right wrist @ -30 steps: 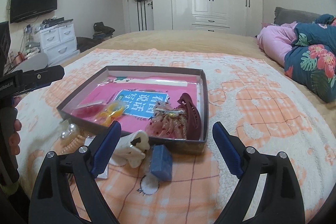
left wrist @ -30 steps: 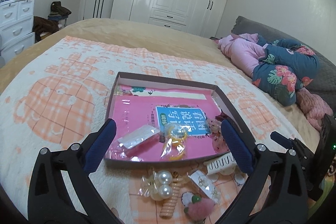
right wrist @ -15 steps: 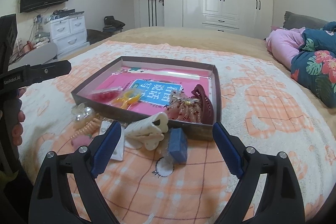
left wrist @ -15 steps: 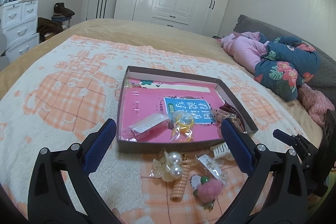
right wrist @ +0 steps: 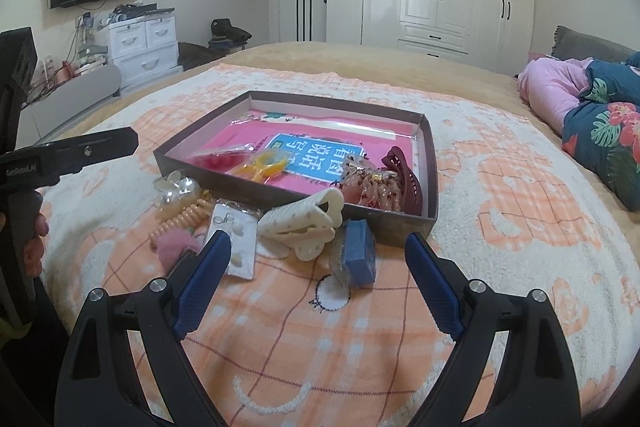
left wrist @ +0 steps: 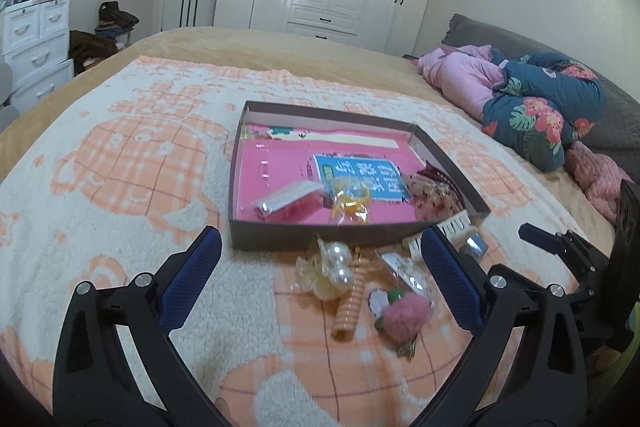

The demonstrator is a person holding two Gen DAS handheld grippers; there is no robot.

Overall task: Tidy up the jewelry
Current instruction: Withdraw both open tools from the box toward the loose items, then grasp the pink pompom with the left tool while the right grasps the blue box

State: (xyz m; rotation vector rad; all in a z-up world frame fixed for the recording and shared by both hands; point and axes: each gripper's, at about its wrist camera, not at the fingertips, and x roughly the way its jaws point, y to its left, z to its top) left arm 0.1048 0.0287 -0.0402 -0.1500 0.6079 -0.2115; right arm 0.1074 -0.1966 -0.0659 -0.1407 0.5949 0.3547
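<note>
Two grippers hang over the bed, both with jaws spread wide and nothing between them. The left gripper (left wrist: 320,259) and the right gripper (right wrist: 318,263) each point down at a scatter of hair things lying on the orange-and-white checked fleece blanket (right wrist: 500,195), just outside the near wall of the shallow brown cardboard box lid lined in pink (right wrist: 430,163).

In the right wrist view the cream plastic claw clip with small dots (right wrist: 304,223) lies at about twelve o'clock from the right gripper, close ahead of its fingertips and touching the box's near wall. Its long axis runs roughly across the view, from eight o'clock to two o'clock, with the toothed mouth at the upper right end against the wall. The small blue rectangular block in clear wrap (right wrist: 360,251) sits just beside it at one o'clock, its long axis running nearly straight away from the gripper.

In the left wrist view the peach spiral coil hair tie (left wrist: 350,303) lies at twelve o'clock, its length running near to far, next to the pair of large white pearl beads in clear wrapping (left wrist: 338,265) and the fluffy pink pompom clip (left wrist: 404,317) at one o'clock.

By my reading, the right hand is nearer the claw clip, the left nearer the coil and pearls. Already inside the box lie a dark red claw clip (right wrist: 404,173) and a yellow ring piece (right wrist: 264,165).
</note>
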